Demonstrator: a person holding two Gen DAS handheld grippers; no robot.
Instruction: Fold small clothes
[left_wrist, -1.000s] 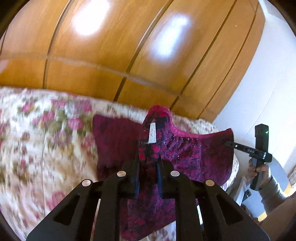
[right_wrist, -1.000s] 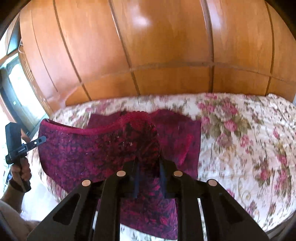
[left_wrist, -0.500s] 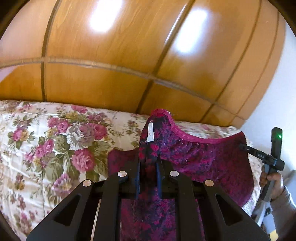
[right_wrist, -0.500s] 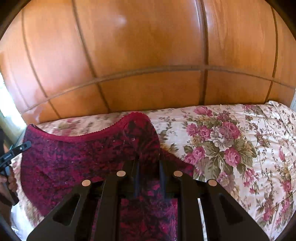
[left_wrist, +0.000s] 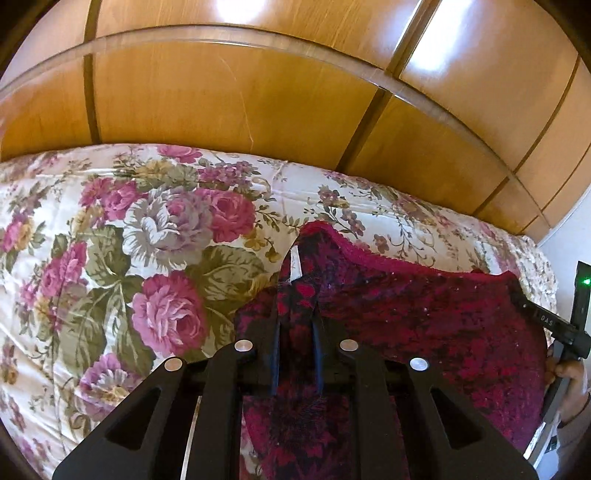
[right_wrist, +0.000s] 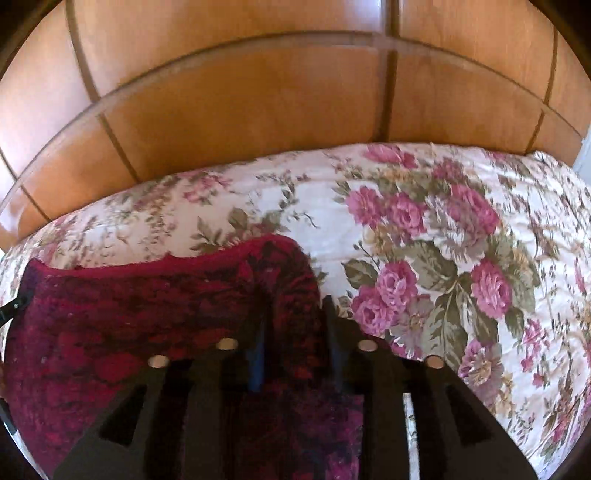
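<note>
A crimson and black patterned garment (left_wrist: 424, 325) is stretched between both grippers, low over a floral bedspread (left_wrist: 147, 240). My left gripper (left_wrist: 297, 332) pinches its upper corner beside a white label (left_wrist: 295, 267); the jaws are just starting to open, but the pads still press the cloth. In the right wrist view the garment (right_wrist: 147, 314) spreads out to the left. My right gripper (right_wrist: 293, 332) has its jaws opening. The other top corner lies loosely between them, and the right pad stands clear of the fabric. A person's hand (left_wrist: 570, 373) shows at the garment's far corner.
A glossy wooden headboard (left_wrist: 258, 92) rises just behind the bed, close ahead of both grippers. The bedspread (right_wrist: 443, 240) spreads wide to the right of the garment in the right wrist view. The bed's edge and a white wall (left_wrist: 569, 236) are at the far right.
Both grippers have dropped and moved toward the headboard, carrying the garment's top edge down onto the bedspread. The right jaws have widened around the corner. The left jaws look the same.
</note>
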